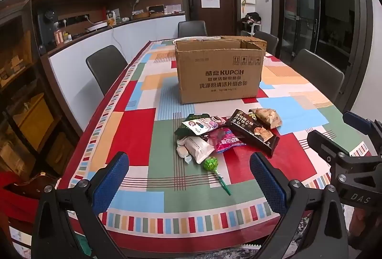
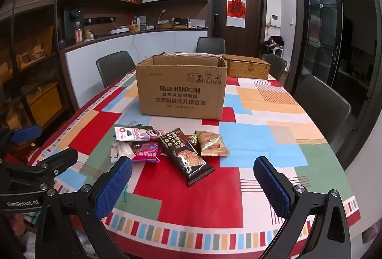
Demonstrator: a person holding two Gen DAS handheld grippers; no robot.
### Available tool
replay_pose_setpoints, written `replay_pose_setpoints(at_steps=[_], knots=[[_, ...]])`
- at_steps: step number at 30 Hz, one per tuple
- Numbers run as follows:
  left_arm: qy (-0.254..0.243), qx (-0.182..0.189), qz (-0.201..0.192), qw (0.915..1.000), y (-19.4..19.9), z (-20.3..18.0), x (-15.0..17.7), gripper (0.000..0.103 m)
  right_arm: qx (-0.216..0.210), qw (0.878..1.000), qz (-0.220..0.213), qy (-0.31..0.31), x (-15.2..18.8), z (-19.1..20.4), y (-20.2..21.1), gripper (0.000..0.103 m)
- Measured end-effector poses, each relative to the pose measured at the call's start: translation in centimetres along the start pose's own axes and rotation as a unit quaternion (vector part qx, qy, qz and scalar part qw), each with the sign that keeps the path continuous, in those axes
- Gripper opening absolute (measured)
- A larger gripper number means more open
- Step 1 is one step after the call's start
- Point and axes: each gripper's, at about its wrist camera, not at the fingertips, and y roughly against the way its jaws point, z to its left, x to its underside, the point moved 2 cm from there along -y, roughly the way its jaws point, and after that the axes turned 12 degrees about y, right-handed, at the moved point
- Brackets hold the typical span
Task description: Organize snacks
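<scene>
A pile of snacks lies on the colourful tablecloth in front of an open cardboard box. The pile holds a long black cracker packet, a tan packet, a pink packet, a white pouch and a green lollipop. My left gripper hangs open over the table's near edge, the lollipop just beyond its fingers. My right gripper is open too, short of the black packet. Neither holds anything.
A woven basket stands behind the box at the right. Dark chairs line both long sides and the far end. The right gripper shows at the edge of the left wrist view. A counter with shelves runs along the left wall.
</scene>
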Motion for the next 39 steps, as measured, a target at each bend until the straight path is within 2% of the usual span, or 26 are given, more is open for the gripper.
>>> replay_pose_setpoints(at_steps=[5,39], knots=[[0.007,0.014,-0.008,0.9999,0.2,0.2,0.1,0.103,-0.002,1.0,-0.003,-0.004,0.2,-0.2,-0.2,0.103],[0.002,0.009,-0.022,0.9997,1.4,0.0,-0.2,0.103,-0.008,1.0,-0.009,-0.004,0.0,0.0,0.2,0.103]])
